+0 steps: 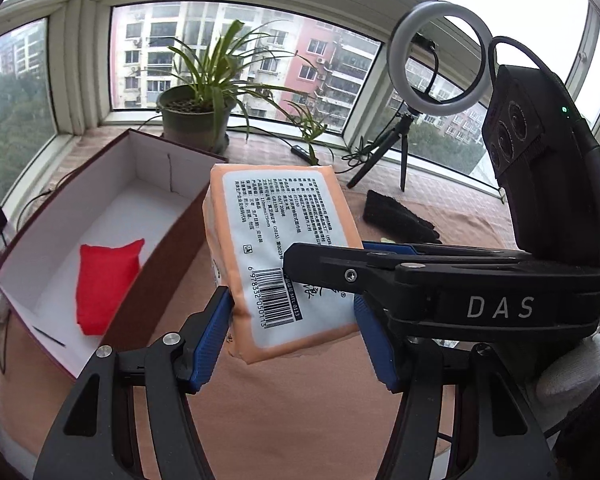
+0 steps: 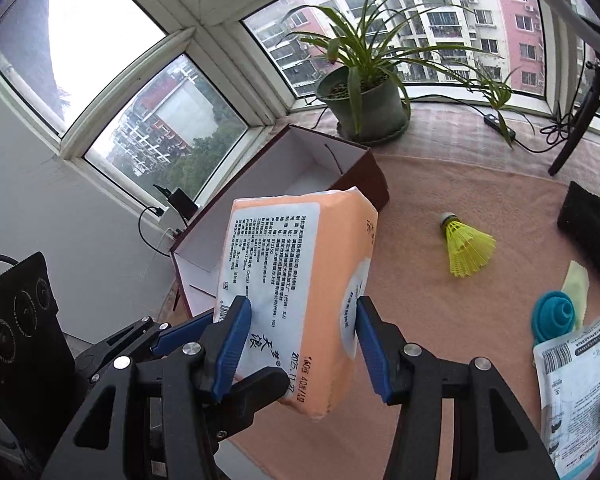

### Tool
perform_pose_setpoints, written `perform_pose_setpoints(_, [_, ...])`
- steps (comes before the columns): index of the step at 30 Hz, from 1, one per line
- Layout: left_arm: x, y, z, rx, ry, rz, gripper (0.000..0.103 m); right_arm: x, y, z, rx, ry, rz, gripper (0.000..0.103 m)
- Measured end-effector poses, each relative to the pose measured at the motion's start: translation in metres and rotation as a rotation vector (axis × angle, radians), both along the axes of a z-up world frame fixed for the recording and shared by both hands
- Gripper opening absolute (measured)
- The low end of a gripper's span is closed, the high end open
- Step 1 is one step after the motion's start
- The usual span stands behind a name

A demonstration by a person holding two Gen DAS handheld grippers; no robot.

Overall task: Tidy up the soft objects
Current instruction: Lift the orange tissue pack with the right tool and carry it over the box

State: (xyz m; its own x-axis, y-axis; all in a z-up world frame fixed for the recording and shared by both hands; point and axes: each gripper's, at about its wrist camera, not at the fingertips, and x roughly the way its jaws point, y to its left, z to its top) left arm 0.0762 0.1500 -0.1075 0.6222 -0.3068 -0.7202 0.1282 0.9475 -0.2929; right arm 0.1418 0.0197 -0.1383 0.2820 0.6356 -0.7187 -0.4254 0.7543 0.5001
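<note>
An orange tissue pack [image 1: 276, 248] with a white printed label is held in the air above the table, right of the open box [image 1: 148, 184]. My left gripper [image 1: 292, 320] is shut on its near end. My right gripper [image 2: 300, 340] is shut on the same pack [image 2: 300, 280], and its black fingers [image 1: 340, 276] cross the pack in the left wrist view. A red cushion [image 1: 106, 280] lies inside the box. A black cloth [image 1: 400, 216] lies on the table to the right and shows in the right wrist view [image 2: 588, 228].
The box [image 2: 260, 184] has a dark red outside and white inside. A potted plant [image 1: 196, 120] and a ring light on a tripod [image 1: 440, 60] stand by the window. A yellow shuttlecock [image 2: 466, 246], a blue funnel [image 2: 556, 316] and white packets [image 2: 572, 376] lie on the pink tablecloth [image 2: 440, 300].
</note>
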Motion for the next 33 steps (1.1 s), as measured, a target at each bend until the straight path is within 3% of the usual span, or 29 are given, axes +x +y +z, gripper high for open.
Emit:
perform_pose_setpoints(18, [0.013, 0.082, -0.002, -0.001, -0.01, 0.106, 0.061, 0.022, 0.098, 0.006, -0.019, -0.035, 0.078, 0.05])
perform_pose_setpoints(33, [0.065, 0.121, -0.024, -0.025, 0.038, 0.116, 0.061, 0.076, 0.136, -0.013, -0.063, -0.031, 0.079, 0.05])
